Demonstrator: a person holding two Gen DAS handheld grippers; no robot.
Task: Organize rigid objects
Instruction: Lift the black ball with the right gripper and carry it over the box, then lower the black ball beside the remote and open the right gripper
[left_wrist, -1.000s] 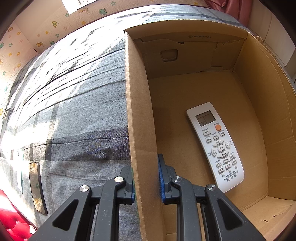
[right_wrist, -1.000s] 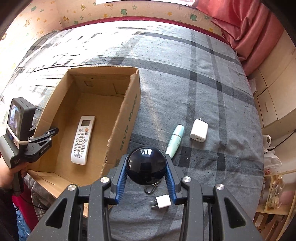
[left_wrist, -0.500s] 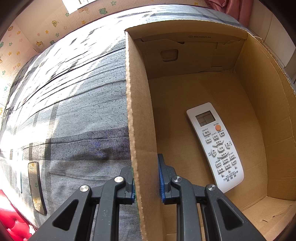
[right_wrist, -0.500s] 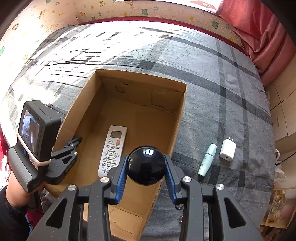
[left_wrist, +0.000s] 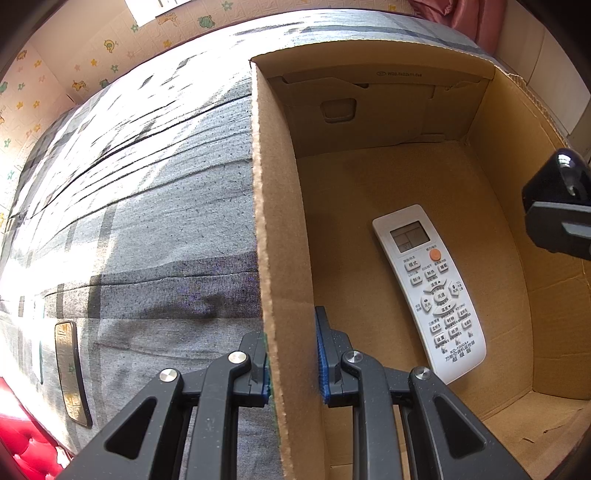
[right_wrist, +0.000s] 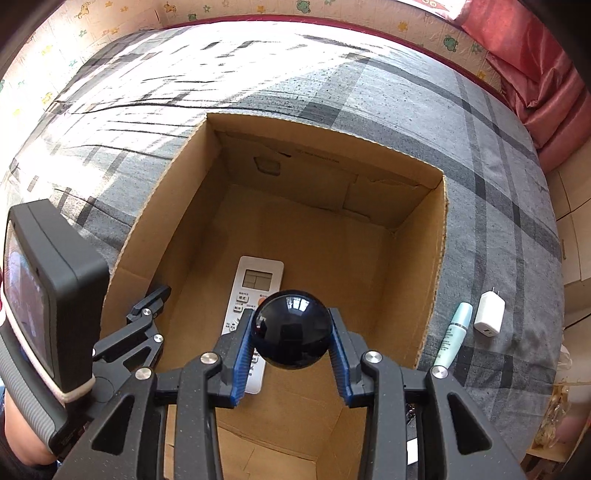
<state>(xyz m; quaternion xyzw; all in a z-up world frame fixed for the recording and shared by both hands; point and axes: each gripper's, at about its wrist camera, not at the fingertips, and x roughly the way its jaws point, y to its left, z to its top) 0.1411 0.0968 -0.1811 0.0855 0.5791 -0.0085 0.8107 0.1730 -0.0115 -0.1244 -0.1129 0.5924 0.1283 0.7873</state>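
Note:
An open cardboard box (right_wrist: 432, 266) stands on the grey plaid bed cover. A white remote control (left_wrist: 428, 288) (right_wrist: 258, 280) lies flat on the box floor. My left gripper (left_wrist: 291, 354) is shut on the box's left wall (left_wrist: 280, 229), one blue pad on each side. My right gripper (right_wrist: 291, 332) is shut on a glossy black ball (right_wrist: 291, 328) and hangs over the inside of the box, above the remote's lower half. In the left wrist view the right gripper's tip (left_wrist: 557, 206) shows at the right edge. The left gripper (right_wrist: 147, 314) is seen on the box wall.
On the cover right of the box lie a mint-green tube (right_wrist: 454, 332) and a white charger plug (right_wrist: 489, 314). A small white plug (right_wrist: 412, 452) peeks out near the bottom. A flat gold-framed item (left_wrist: 70, 369) lies at the bed's left edge. A person's hand (right_wrist: 22, 432) holds the left gripper.
My right gripper has carried the black ball leftward from over the bed cover to over the box interior and lower. The left gripper has kept still on the box wall.

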